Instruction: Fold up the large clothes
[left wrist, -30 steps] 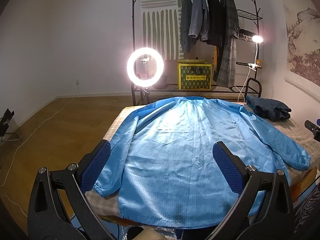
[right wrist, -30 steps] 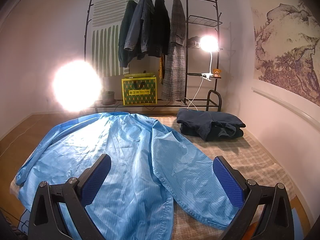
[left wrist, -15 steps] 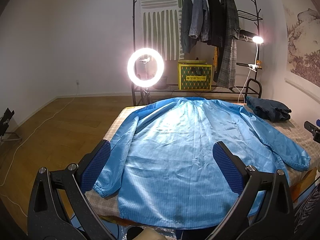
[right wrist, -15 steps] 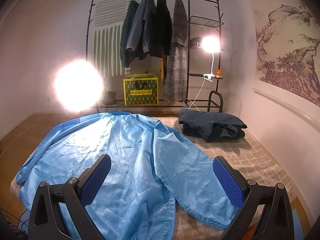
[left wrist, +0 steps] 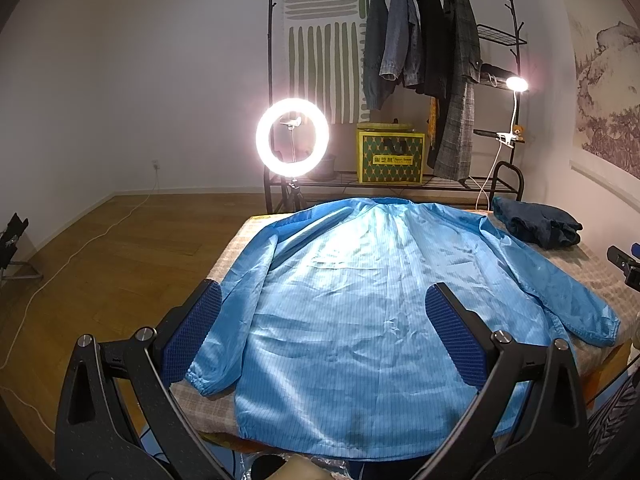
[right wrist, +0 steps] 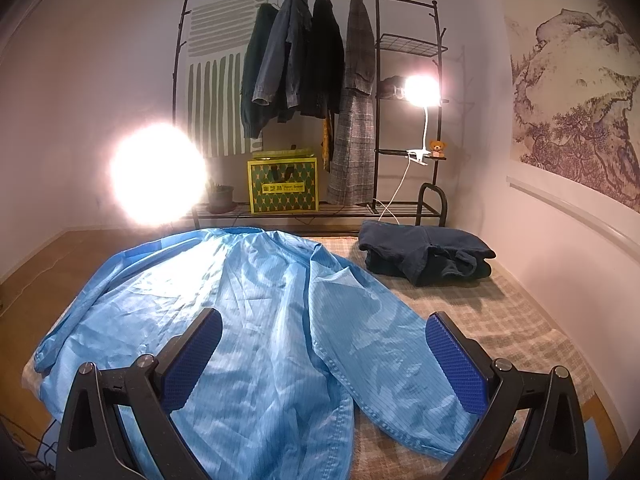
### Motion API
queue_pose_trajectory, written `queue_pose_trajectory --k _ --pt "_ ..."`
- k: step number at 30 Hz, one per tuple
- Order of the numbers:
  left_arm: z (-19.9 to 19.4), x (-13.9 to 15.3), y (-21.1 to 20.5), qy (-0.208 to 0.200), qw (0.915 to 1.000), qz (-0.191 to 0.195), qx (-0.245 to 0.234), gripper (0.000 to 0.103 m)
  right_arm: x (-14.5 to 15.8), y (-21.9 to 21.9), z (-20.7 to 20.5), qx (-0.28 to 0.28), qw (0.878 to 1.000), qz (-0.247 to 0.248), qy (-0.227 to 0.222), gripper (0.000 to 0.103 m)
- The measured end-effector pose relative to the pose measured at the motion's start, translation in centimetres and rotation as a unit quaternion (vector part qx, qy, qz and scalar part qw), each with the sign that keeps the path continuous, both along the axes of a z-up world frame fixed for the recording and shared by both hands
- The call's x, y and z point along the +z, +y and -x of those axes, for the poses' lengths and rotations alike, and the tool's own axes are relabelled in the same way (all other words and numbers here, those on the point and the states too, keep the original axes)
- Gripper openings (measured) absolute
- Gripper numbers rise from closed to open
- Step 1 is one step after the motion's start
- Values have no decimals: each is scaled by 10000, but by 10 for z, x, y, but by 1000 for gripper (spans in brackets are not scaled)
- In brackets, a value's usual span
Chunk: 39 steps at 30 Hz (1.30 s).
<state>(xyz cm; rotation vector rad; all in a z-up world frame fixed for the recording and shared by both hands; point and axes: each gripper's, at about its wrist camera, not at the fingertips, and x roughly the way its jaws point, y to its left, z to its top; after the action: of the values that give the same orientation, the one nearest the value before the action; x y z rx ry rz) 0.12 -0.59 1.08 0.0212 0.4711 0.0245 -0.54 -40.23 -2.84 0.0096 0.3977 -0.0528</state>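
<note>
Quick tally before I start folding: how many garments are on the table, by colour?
Light blue jacket, spread flat: 1
Dark navy garment, folded at the far right corner: 1
Total on the table: 2

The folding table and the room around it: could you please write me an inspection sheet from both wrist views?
Surface: table with a checked cover, bare at its right side.
Job's things: light blue jacket spread flat, sleeves out, not yet folded.
Clutter: folded dark garment at the far right corner, apart from the jacket.
Grippers: left gripper and right gripper, jaws wide apart above the near hem, holding nothing.
Cables: white cable across the wooden floor; lamp cord on the rack.
Surroundings: clothes rack with hanging coats, ring light, yellow box.
</note>
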Motion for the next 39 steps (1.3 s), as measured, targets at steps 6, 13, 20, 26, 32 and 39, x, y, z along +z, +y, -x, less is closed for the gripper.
queue_pose_trajectory --k 6,13,20,26,32,39 --pt "1 -3 1 -6 10000 8 10 103 0 0 0 17 10000 -8 -5 103" --pt "1 1 0 -16 10000 15 13 103 1 1 0 18 10000 -19 -11 103" --pt "1 3 -1 -19 10000 15 18 103 1 2 -1 26 10000 -17 -11 103" --pt "-1 6 -2 2 10000 28 34 103 1 4 -2 42 10000 -11 -16 103" --pt "-8 8 4 66 9998 59 196 103 1 6 -2 80 10000 -35 -15 103" --pt "-21 -8 20 161 9988 66 449 103 3 11 -10 183 9998 -111 10 103"
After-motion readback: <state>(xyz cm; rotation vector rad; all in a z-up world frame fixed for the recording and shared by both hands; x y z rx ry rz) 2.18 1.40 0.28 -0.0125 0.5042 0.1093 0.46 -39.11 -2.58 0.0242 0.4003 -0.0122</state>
